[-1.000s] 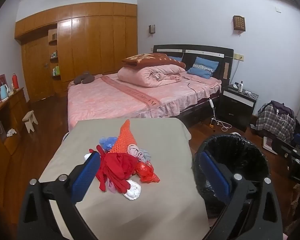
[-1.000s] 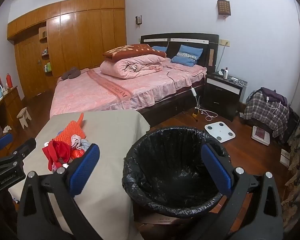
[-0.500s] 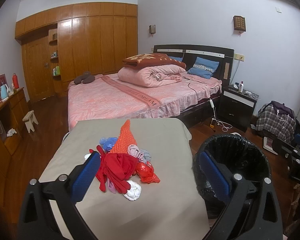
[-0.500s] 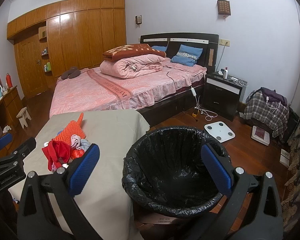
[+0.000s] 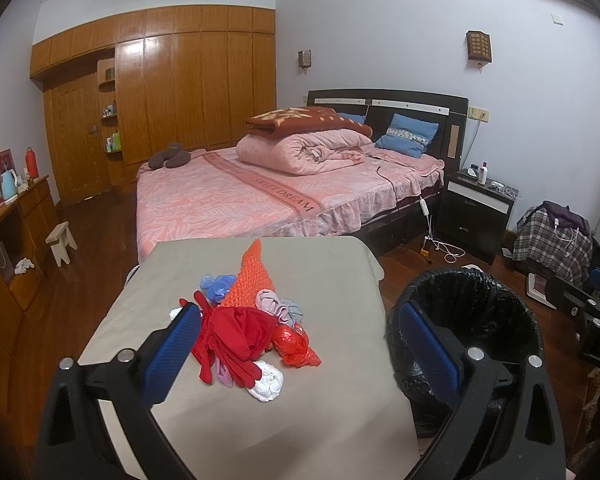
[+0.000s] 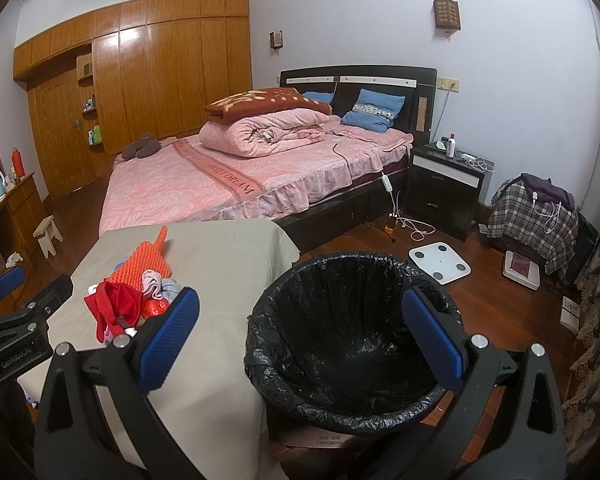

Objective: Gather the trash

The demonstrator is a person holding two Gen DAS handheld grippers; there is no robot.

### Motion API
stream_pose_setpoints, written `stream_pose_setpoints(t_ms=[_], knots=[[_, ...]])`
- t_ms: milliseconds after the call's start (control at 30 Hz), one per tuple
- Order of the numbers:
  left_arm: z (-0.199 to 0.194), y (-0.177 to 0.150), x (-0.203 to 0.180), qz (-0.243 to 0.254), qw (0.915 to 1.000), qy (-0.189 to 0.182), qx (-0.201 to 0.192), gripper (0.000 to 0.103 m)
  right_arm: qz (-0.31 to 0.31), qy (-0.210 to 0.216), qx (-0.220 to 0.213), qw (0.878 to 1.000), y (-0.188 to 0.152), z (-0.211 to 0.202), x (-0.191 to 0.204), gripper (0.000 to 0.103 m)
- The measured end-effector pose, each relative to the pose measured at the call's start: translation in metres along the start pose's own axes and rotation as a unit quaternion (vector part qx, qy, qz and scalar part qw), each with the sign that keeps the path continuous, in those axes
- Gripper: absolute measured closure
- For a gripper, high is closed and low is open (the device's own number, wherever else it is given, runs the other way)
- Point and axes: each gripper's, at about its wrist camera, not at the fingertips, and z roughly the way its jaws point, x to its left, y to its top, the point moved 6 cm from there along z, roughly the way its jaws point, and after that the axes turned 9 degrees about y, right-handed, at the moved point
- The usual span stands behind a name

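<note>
Pale walls; wooden wardrobe [image 5: 171, 92] behind a pink bed [image 5: 283, 196]; dark nightstand [image 6: 444, 188]; reddish wood floor [image 6: 496, 300].

- Table [image 5: 332, 408]: plain beige cloth.
- Trash pile [image 5: 243, 320]: red fabric, orange knobbly mesh, pale blue, pink, white.
- Bin liner [image 6: 352, 344]: glossy black.
- Tool pads [image 6: 167, 336]: blue, dimpled; frame black.
- Bed [image 6: 187, 188]: pink leaf print, darker lettered stripe.
- Pillow [image 6: 374, 110]: blue.
- Wardrobe [image 5: 187, 80]: orange-brown wood.

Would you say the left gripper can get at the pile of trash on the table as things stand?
Probably yes. The left gripper is open and faces the trash pile on the table, with nothing between them. The bin stands off to its right, out of the way.
</note>
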Motion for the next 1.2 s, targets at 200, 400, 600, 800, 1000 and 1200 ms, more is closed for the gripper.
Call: stream_pose_setpoints(t_ms=[200, 400, 600, 800, 1000, 1200], knots=[[-0.0001, -0.0002, -0.0002, 0.000, 1.0000, 0.001, 0.000, 0.006, 0.000, 0.001, 0.001, 1.000, -0.0011, -0.0005, -0.0013, 0.005], [0.0020, -0.0009, -0.0021, 0.000, 1.0000, 0.001, 0.000, 0.006, 0.002, 0.001, 0.001, 1.000, -0.0041, -0.0017, -0.0033, 0.005], [0.0020, -0.0009, -0.0022, 0.001, 1.0000, 0.002, 0.000, 0.006, 0.001, 0.001, 0.001, 1.000, -0.0030, -0.0008, -0.0033, 0.005], [0.0023, -0.0009, -0.0023, 0.001, 1.0000, 0.002, 0.000, 0.006, 0.002, 0.001, 0.001, 1.000, -0.0040, -0.0014, -0.0032, 0.005], [0.0020, -0.0009, -0.0026, 0.002, 1.0000, 0.002, 0.000, 0.006, 0.002, 0.001, 0.002, 1.000, -0.0039, -0.0010, -0.0030, 0.005], [0.0023, -0.0009, -0.0028, 0.002, 1.0000, 0.002, 0.000, 0.006, 0.003, 0.001, 0.001, 1.000, -0.0049, -0.0001, -0.0045, 0.005]])
